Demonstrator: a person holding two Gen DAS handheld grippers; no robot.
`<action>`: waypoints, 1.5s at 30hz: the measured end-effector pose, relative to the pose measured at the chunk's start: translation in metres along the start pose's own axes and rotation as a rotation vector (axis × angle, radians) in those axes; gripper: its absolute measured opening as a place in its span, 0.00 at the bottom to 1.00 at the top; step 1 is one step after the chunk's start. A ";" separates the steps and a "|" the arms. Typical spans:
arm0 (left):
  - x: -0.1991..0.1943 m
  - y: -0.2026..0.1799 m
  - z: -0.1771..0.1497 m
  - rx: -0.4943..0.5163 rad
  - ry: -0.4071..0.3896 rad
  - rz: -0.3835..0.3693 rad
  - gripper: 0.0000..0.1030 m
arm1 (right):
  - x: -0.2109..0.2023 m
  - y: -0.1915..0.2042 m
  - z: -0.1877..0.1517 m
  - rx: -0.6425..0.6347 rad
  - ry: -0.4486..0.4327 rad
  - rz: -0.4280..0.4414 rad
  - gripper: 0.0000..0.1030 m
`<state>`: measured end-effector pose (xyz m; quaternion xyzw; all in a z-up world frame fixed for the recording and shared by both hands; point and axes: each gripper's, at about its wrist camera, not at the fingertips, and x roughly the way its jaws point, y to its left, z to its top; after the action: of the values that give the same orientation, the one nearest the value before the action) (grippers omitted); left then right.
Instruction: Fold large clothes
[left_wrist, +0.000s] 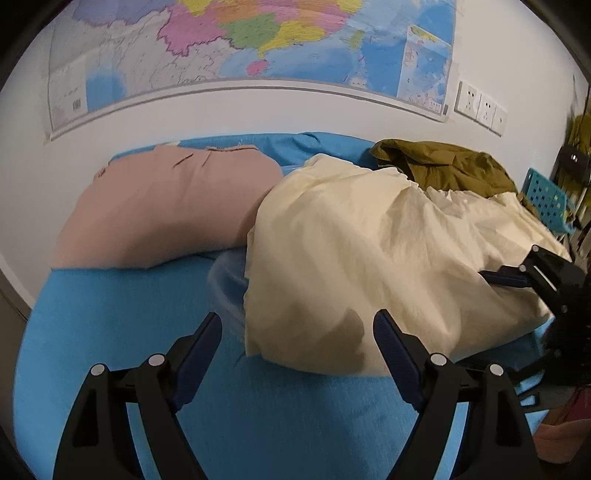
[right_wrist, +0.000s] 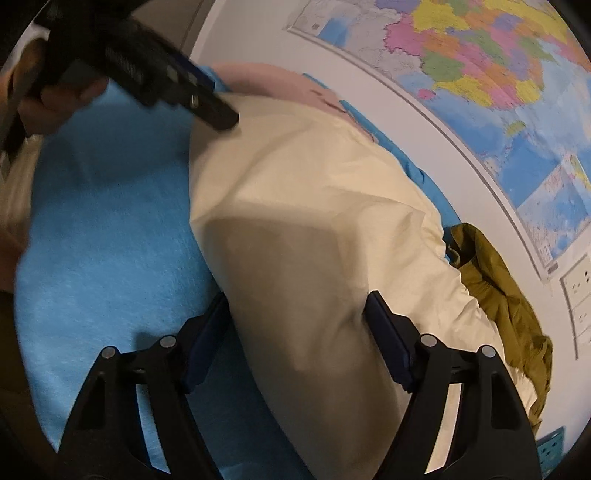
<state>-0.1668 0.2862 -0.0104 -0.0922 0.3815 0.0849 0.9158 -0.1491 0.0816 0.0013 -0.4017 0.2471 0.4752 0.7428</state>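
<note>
While the cream garment (left_wrist: 369, 251) lies bunched on the blue table (left_wrist: 122, 325), left gripper (left_wrist: 297, 332) and right gripper (right_wrist: 297, 314) hover with jaws wide, holding nothing; judged pre-grasp; next, pinch its near edge.

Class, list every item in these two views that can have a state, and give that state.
Left gripper: open, empty.
Right gripper: open, over the cream cloth.
Cream garment: spread, partly folded.
Pink garment: lying flat.
Olive garment: crumpled.
</note>
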 end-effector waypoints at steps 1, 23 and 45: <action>-0.001 0.004 -0.003 -0.025 0.007 -0.024 0.79 | 0.001 -0.002 0.001 0.002 0.000 0.006 0.66; 0.038 -0.015 -0.016 -0.323 0.112 -0.523 0.81 | -0.024 -0.059 0.006 0.317 -0.093 0.152 0.32; 0.089 -0.035 0.038 -0.355 0.173 -0.477 0.83 | -0.074 -0.094 -0.056 0.695 -0.192 0.369 0.57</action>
<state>-0.0708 0.2689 -0.0443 -0.3447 0.4048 -0.0754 0.8436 -0.0943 -0.0238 0.0593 -0.0291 0.3904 0.5240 0.7565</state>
